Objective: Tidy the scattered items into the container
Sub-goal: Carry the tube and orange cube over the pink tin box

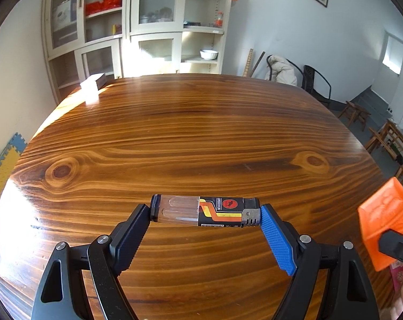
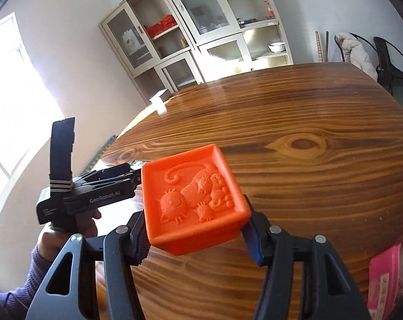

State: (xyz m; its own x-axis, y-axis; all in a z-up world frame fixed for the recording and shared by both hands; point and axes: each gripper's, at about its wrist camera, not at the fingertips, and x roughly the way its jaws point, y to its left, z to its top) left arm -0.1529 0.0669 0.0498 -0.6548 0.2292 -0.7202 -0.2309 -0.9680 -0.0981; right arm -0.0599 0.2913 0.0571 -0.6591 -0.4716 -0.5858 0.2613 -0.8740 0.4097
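Observation:
My left gripper (image 1: 205, 210) is shut on a lighter (image 1: 205, 211) with a clear tank and a black, orange and yellow label. It holds the lighter crosswise by its two ends, above the wooden table (image 1: 190, 133). My right gripper (image 2: 194, 229) is shut on an orange square tray (image 2: 193, 197) with embossed cats inside. The tray is tilted and lifted above the table (image 2: 308, 160). The tray also shows at the right edge of the left wrist view (image 1: 385, 221). The left gripper body (image 2: 94, 194) is just left of the tray in the right wrist view.
A small white box (image 1: 93, 82) sits at the table's far left corner. A cabinet (image 1: 137, 24) stands behind the table. Chairs (image 1: 315, 85) and stools (image 1: 355, 112) stand at the right. A pink packet (image 2: 383, 282) lies off the table's near right edge.

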